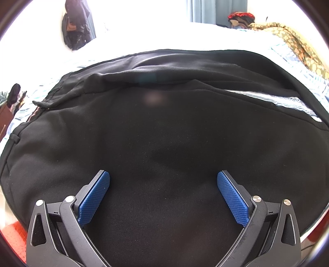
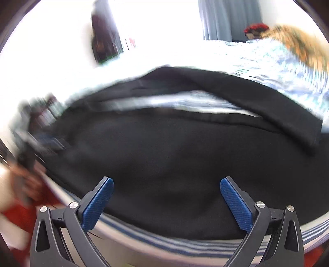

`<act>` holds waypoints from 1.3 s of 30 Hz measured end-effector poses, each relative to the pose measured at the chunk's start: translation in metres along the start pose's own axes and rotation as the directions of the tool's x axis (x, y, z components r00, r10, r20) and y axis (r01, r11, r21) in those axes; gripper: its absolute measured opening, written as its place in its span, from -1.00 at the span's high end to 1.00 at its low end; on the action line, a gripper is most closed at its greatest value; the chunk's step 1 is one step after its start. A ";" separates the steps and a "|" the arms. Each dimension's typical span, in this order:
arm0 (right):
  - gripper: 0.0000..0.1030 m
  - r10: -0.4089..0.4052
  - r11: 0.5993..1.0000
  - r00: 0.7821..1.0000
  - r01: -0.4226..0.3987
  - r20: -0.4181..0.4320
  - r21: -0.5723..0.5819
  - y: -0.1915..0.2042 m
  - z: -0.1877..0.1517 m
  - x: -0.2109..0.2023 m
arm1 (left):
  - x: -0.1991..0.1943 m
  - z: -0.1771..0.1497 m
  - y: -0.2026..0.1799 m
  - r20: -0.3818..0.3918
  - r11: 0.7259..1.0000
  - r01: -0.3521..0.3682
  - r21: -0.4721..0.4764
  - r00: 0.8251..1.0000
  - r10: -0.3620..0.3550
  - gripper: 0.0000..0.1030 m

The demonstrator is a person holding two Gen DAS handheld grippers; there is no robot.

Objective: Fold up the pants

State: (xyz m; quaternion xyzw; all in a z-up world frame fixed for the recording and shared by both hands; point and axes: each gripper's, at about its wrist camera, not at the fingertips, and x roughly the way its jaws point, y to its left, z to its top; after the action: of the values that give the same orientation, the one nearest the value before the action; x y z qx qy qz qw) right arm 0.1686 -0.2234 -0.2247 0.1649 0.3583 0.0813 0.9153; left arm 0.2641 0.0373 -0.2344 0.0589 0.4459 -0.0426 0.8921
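Nearest your left tool (image 1: 163, 174), its two blue-padded fingers (image 1: 95, 198) stand spread wide apart with nothing between them, hanging just over the black pants (image 1: 164, 133). Your right tool (image 2: 167, 180) is spread the same way and empty, its fingers (image 2: 236, 205) over the near edge of the same cloth, where a band of blue-and-white striped bedsheet (image 2: 164, 246) shows below the hem line.

Under both tools the pants lie spread on the bed, a plain matte black fabric with a fine lint speckle and soft, shallow creases. In the left wrist view one layer is lapped over another, with a raised fold ridge running across the middle and a small tab or loop sticking out at the left edge (image 1: 40, 103). A sliver of striped sheet shows through a gap at the right. In the right wrist view, which is smeared by motion, one leg (image 2: 267, 106) runs away diagonally to the right, apart from the main body of cloth, with sheet showing between them.

No label, brand or writing can be read on the pants.

Farther back, a yellow patterned cloth (image 1: 292, 41) lies at the far right of the bed, a blue-grey curtain (image 1: 205, 10) hangs behind, and dark clothing (image 1: 77, 24) hangs at the far left.
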 end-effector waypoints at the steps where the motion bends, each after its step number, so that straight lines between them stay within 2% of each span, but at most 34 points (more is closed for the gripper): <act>1: -0.98 0.039 0.998 0.999 -0.041 0.027 0.055 -0.009 0.002 -0.006 | 0.000 0.000 0.000 0.002 1.000 -0.002 0.000 1.000 0.002 -0.99; 4: -0.98 0.009 0.980 0.996 -0.027 0.094 0.197 -0.042 0.008 -0.016 | 0.000 0.000 -0.002 0.000 1.000 -0.004 -0.001 1.000 0.004 -0.99; 6: -0.96 -0.039 0.947 0.989 -0.007 0.140 0.321 -0.072 0.012 -0.023 | 0.000 0.000 -0.002 0.000 1.000 -0.004 -0.001 1.000 0.004 -0.99; 10: -0.94 -0.044 0.852 0.971 -0.087 0.235 0.517 -0.123 0.011 -0.036 | -0.001 -0.001 -0.003 0.004 1.000 -0.009 -0.002 1.000 0.009 -0.99; 12: -0.88 -0.037 0.837 0.972 -0.096 0.230 0.539 -0.130 0.009 -0.034 | 0.000 -0.002 -0.003 0.007 1.000 -0.015 -0.004 1.000 0.015 -0.99; 17: -0.88 -0.096 0.902 0.983 0.020 0.155 0.432 -0.110 0.012 -0.023 | -0.001 -0.002 -0.003 0.011 1.000 -0.014 -0.009 1.000 0.014 -0.99; 20: -0.88 -0.138 0.921 0.982 0.079 0.131 0.381 -0.105 0.014 -0.021 | -0.002 -0.003 -0.003 0.015 1.000 -0.013 -0.008 1.000 0.013 -0.99; 29: -0.93 -0.195 0.934 0.975 0.153 0.102 0.323 -0.098 0.013 -0.012 | -0.002 -0.003 -0.002 0.016 1.000 -0.011 -0.006 1.000 0.011 -0.99; 35: -0.92 -0.184 0.938 0.977 0.143 0.105 0.315 -0.097 0.011 -0.015 | -0.002 -0.003 -0.002 0.016 1.000 -0.015 -0.007 1.000 0.015 -0.99; 39: -0.93 -0.192 0.939 0.976 0.152 0.101 0.308 -0.094 0.011 -0.015 | -0.002 -0.002 -0.004 0.009 0.999 -0.047 -0.024 0.999 0.048 -0.99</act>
State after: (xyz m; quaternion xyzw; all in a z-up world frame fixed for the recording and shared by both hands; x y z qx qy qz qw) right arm 0.1682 -0.3177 -0.2420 0.2739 0.3195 -0.0650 0.9048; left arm 0.2610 0.0332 -0.2343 0.0587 0.4406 -0.0164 0.8956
